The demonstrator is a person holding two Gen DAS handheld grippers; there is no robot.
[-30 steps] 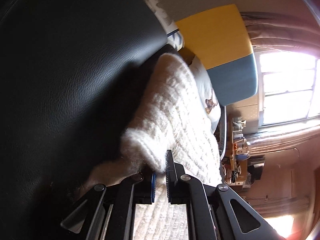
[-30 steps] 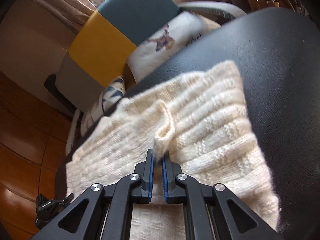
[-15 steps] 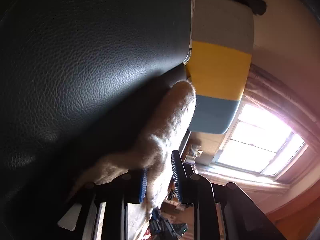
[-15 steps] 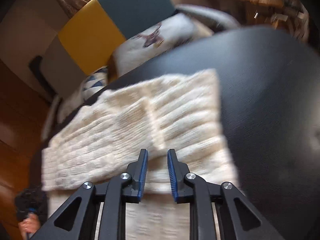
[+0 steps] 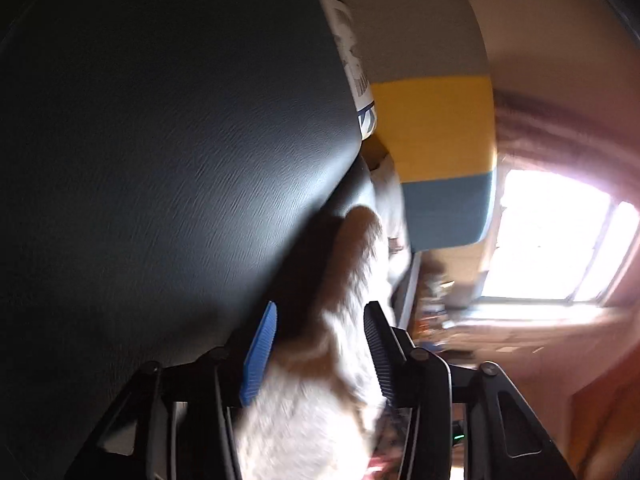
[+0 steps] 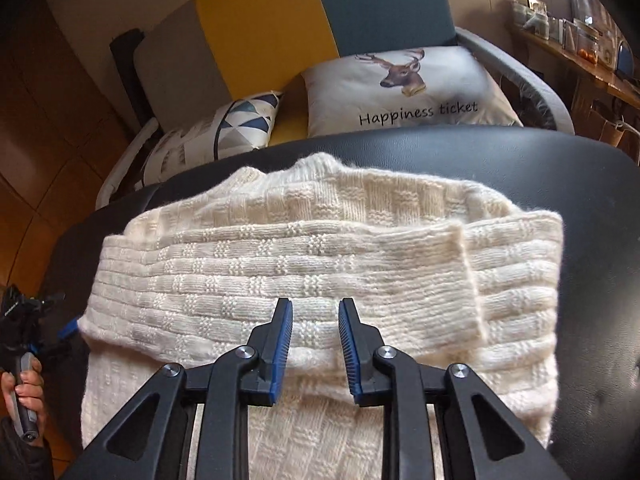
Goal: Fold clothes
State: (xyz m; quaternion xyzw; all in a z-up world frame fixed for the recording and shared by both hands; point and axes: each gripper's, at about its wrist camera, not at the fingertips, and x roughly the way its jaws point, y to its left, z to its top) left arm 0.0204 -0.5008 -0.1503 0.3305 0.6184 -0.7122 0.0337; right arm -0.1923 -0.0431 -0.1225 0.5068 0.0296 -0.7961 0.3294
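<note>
A cream knitted sweater [image 6: 328, 256] lies on a black leather surface [image 6: 592, 216], with a sleeve folded flat across its body. My right gripper [image 6: 315, 306] is open and empty just above the folded sleeve. In the blurred left wrist view, my left gripper [image 5: 320, 312] is open, and the sweater's edge [image 5: 356, 256] lies between its jaws, not gripped. The left gripper also shows at the left edge of the right wrist view [image 6: 24, 320], held in a hand beside the sweater.
Behind the black surface stands a sofa with grey, yellow and blue back panels [image 6: 264, 28], a deer cushion [image 6: 404, 88] and a triangle-pattern cushion [image 6: 216, 132]. A shelf with jars [image 6: 568, 32] is at the far right. A bright window [image 5: 560, 240] shows in the left wrist view.
Both grippers have opened and let go of the sweater. The sleeve that the right gripper held now lies flat across the body, and the right gripper has drawn back.
</note>
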